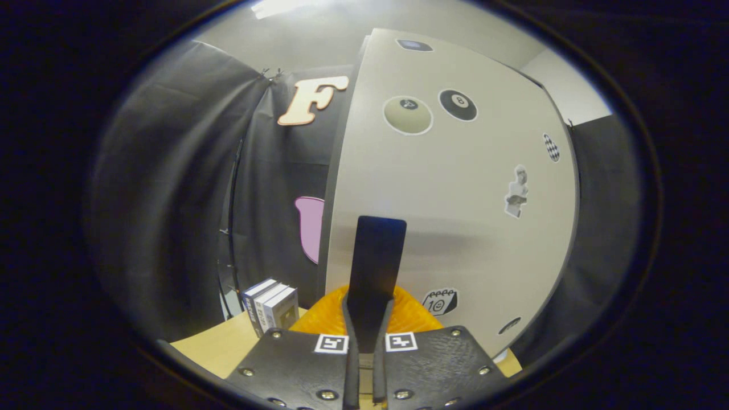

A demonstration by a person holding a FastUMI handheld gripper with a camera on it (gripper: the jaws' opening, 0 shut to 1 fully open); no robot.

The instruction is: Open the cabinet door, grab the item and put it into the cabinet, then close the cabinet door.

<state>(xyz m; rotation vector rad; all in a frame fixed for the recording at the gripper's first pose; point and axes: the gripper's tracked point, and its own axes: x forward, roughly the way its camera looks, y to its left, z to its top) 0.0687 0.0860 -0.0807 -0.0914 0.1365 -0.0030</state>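
We've got the gripper (373, 296) right up against the cabinet door (450, 193), its fingers (376, 256) drawn together with no gap to be seen between them, clenched, and whether they pinch anything we cannot tell. Just behind the fingers sits a ribbed orange item (410, 316) on the wooden table (216, 344), close to the foot of the door; it looks like the thing to be stowed, but its shape is half covered. A few small boxes (270, 310) stand to the left, near the black cloth. The risk, as we judge it: the fingers slide off the flat panel, or a swinging door sweeps the orange item away. The door's handle, hinge side and whether it stands ajar are hard to make out.
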